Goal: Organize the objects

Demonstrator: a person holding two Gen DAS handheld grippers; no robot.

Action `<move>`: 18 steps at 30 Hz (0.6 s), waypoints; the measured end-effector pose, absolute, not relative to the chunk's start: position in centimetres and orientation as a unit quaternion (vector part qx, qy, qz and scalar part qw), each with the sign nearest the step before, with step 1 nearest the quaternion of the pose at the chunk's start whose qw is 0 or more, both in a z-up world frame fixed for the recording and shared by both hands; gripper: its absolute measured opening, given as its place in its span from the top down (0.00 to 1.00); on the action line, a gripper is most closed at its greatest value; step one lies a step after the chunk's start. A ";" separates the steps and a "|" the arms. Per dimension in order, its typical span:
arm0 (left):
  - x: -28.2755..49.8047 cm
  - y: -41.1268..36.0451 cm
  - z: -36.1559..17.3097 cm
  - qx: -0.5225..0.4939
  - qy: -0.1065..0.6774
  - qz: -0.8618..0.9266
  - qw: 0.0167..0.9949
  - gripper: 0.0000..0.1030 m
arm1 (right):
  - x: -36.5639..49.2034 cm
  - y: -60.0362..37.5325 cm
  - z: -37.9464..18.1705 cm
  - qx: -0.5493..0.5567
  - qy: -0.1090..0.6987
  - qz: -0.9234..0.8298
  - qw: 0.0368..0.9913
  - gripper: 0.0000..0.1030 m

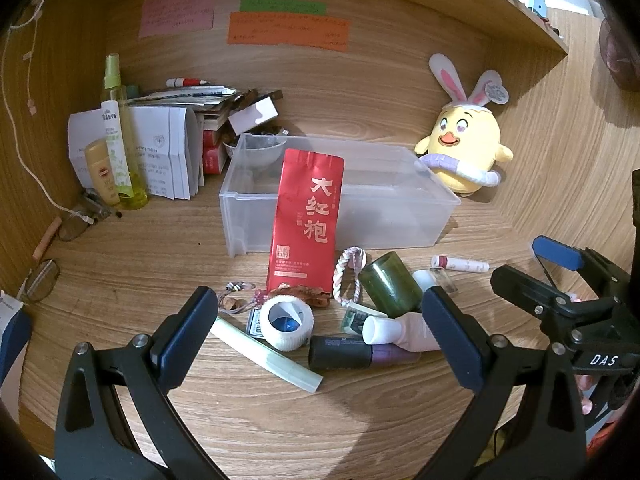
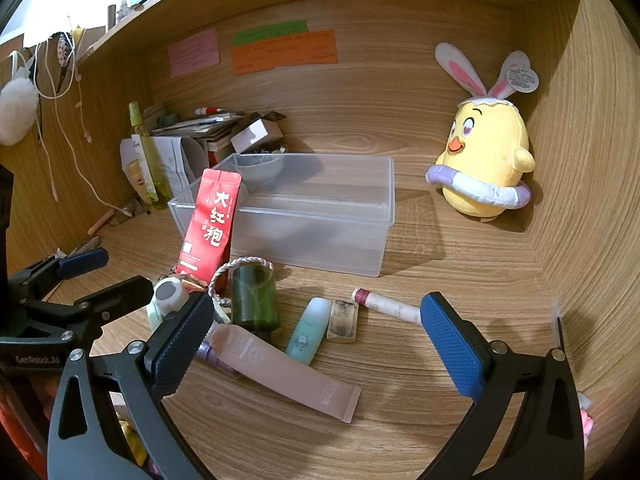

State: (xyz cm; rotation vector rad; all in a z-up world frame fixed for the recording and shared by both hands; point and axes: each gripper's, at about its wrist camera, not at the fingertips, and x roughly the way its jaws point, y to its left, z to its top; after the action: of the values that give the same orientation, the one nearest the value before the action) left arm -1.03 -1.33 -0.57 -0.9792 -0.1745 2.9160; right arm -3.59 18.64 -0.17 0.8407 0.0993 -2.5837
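A clear plastic bin point(image 1: 340, 216) point(image 2: 320, 240) stands mid-desk with nothing in it. A red tea pouch point(image 1: 306, 224) point(image 2: 210, 226) leans upright against its front. Before it lie a dark green bottle point(image 1: 390, 288) point(image 2: 254, 296), white tape roll point(image 1: 286, 320) point(image 2: 170, 296), pink tube point(image 1: 404, 330) point(image 2: 280, 372), dark purple bottle point(image 1: 360, 354), pale green stick point(image 1: 264, 352), teal bottle point(image 2: 310, 330), braided bracelet point(image 1: 348, 276) and lip balm point(image 1: 460, 265) point(image 2: 386, 306). My left gripper point(image 1: 320, 336) point(image 2: 100, 278) hovers open over the tape roll and tubes. My right gripper point(image 2: 320, 344) point(image 1: 540, 276) is open above the pink tube.
A yellow plush chick point(image 1: 464, 148) point(image 2: 484, 160) sits in the back right corner. Folded papers, boxes and a green spray bottle point(image 1: 120, 132) crowd the back left. Glasses point(image 1: 40, 280) lie at the left. Wooden walls enclose the desk on three sides.
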 end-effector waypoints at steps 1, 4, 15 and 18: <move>-1.1 -1.3 -0.6 -0.319 -0.058 0.945 0.031 0.00 | -3.6 18.6 -0.2 0.302 0.036 -0.929 0.209 0.00; -1.3 -1.3 -0.7 -0.322 -0.060 0.944 0.033 0.00 | -3.6 18.6 -0.2 0.303 0.036 -0.929 0.209 0.00; -2.7 -1.3 -1.1 -0.333 -0.053 0.941 0.033 0.00 | -6.1 19.7 -0.7 0.324 0.026 -0.921 0.212 0.00; -3.8 -1.8 -1.1 -0.340 -0.053 0.939 0.028 0.00 | -7.1 20.2 -1.0 0.331 0.025 -0.921 0.202 0.00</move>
State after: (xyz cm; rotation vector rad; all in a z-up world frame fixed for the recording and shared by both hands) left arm -3.84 -1.79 -1.13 -1.0498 -0.1628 2.8974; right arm -7.15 20.24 -0.98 0.9254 0.0700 -2.5721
